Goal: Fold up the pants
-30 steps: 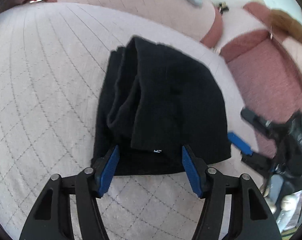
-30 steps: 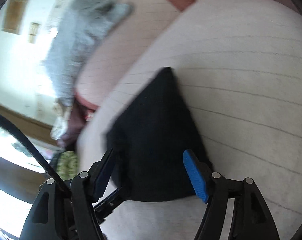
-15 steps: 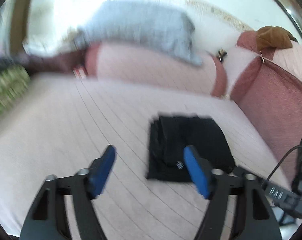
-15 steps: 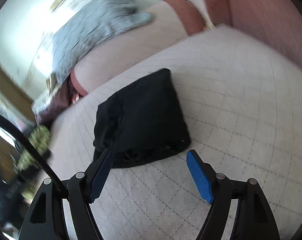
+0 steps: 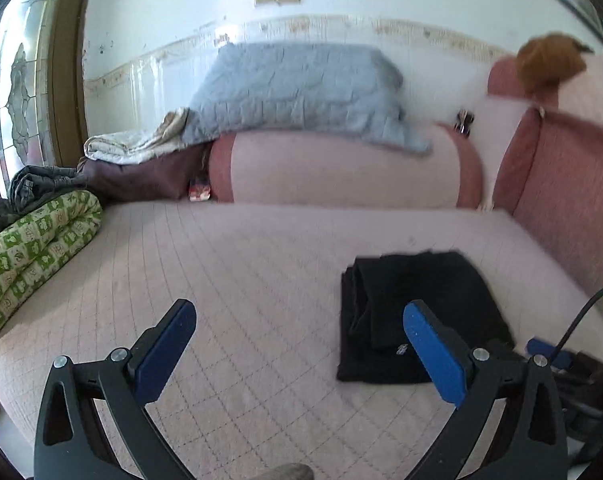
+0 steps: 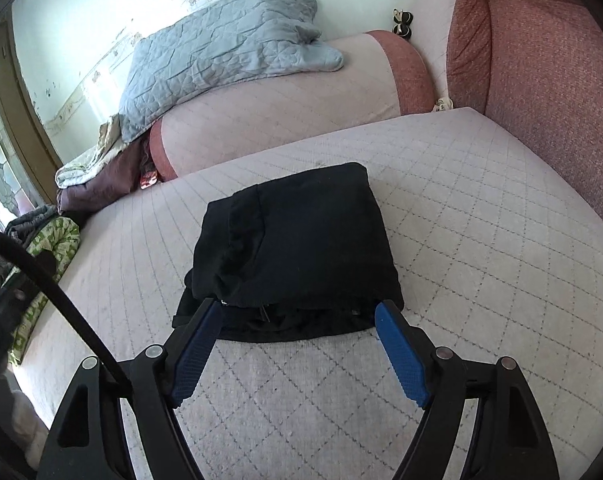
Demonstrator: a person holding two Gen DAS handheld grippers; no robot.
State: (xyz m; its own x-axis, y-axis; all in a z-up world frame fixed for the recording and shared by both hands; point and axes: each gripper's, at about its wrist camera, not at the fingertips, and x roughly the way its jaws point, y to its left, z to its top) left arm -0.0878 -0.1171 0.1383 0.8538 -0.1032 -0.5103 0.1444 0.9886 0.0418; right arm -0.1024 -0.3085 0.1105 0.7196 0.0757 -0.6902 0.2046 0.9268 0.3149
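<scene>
The black pants (image 6: 297,248) lie folded into a compact bundle on the pale quilted mattress (image 6: 481,248). In the left wrist view the pants (image 5: 413,312) are at the right, partly behind my right-hand finger. My left gripper (image 5: 301,344) is open and empty, raised back from the pants and to their left. My right gripper (image 6: 297,344) is open and empty, just in front of the bundle's near edge, apart from it. A blue fingertip of the right gripper (image 5: 549,350) shows at the right edge of the left wrist view.
A pink bolster (image 5: 341,172) with a grey quilt (image 5: 297,92) on it lies along the far wall. A red-pink backrest cushion (image 6: 549,80) stands at the right. A green patterned folded blanket (image 5: 33,252) and other bedding lie at the left.
Both grippers have pulled back and up from the folded pants. The left one swung left and tilted up, so the wall now shows. The pants lie still.
</scene>
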